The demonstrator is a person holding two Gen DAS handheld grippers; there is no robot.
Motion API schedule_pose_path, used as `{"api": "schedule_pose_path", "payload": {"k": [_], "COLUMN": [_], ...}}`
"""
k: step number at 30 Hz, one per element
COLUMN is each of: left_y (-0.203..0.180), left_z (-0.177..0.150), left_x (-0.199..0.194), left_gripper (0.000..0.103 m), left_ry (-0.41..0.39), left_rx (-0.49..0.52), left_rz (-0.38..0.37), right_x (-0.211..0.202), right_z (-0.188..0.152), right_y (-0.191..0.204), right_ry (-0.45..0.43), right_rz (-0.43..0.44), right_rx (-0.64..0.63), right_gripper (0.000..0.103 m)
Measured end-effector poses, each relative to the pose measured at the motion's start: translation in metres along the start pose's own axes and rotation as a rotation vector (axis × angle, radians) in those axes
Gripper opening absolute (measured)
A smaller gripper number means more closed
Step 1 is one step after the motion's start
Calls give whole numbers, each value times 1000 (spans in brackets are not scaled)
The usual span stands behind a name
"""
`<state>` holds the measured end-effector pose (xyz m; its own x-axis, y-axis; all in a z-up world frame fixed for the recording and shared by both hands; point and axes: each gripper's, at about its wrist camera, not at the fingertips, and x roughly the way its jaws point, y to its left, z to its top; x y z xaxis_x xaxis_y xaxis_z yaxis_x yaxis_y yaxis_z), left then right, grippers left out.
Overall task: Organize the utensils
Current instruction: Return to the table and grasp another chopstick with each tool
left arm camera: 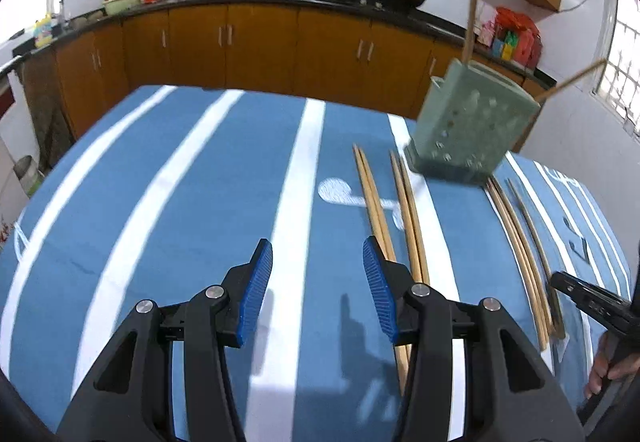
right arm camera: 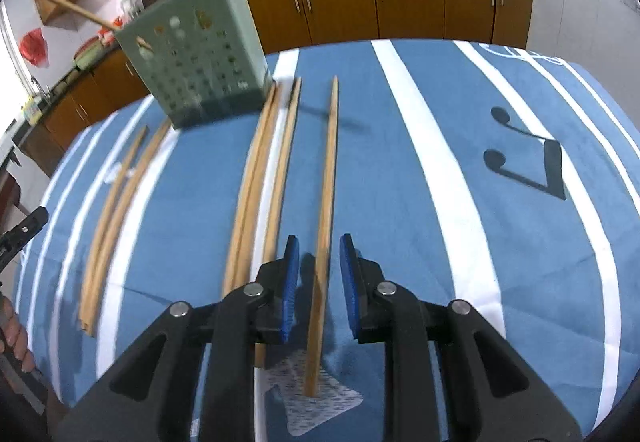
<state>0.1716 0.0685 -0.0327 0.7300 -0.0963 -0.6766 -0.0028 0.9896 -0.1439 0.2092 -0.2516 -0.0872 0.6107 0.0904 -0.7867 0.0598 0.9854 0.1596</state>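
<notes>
A pale green perforated utensil holder [left arm camera: 468,125] [right arm camera: 200,57] stands on the blue striped tablecloth with two chopsticks sticking out of it. Several wooden chopsticks lie on the cloth in front of it. My left gripper [left arm camera: 318,282] is open and empty over the cloth, left of a chopstick pair [left arm camera: 376,201]. My right gripper [right arm camera: 319,274] is open, its blue pads on either side of a single chopstick [right arm camera: 326,209] without touching it. Other chopsticks [right arm camera: 256,185] lie to its left, and another pair [right arm camera: 116,201] lies further left.
The table's far edge [left arm camera: 240,91] faces orange kitchen cabinets [left arm camera: 260,41] with woks on the counter. The right gripper [left arm camera: 592,302] shows at the left wrist view's right edge. A note pattern [right arm camera: 532,157] marks the cloth at the right.
</notes>
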Motion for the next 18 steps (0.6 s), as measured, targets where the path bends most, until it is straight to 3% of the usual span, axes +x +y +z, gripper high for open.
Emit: {"api": "schedule_pose_path", "payload": {"k": [3,9,13,18], "left_y": [-5,-21,-32,-39], "left_z": [-8,-17,-23,-31], "left_x": [4,13,24,32], "left_gripper": [47,39,28,24], "left_ry": [16,67,111,151], "left_rx": [15,63,107,132], "left_rz": [-20,-71,-69,-71], "right_x": [-1,-3,-5,-4], "right_z": [2,6,4,4], "right_y": [0,-23,-24,-24], "right_ry": [-19,-38,-39,-41], "right_rz": [-40,-102,-105,-108], "right_rx": [-18,86,77,71], "right_gripper": [8,8,8,8]}}
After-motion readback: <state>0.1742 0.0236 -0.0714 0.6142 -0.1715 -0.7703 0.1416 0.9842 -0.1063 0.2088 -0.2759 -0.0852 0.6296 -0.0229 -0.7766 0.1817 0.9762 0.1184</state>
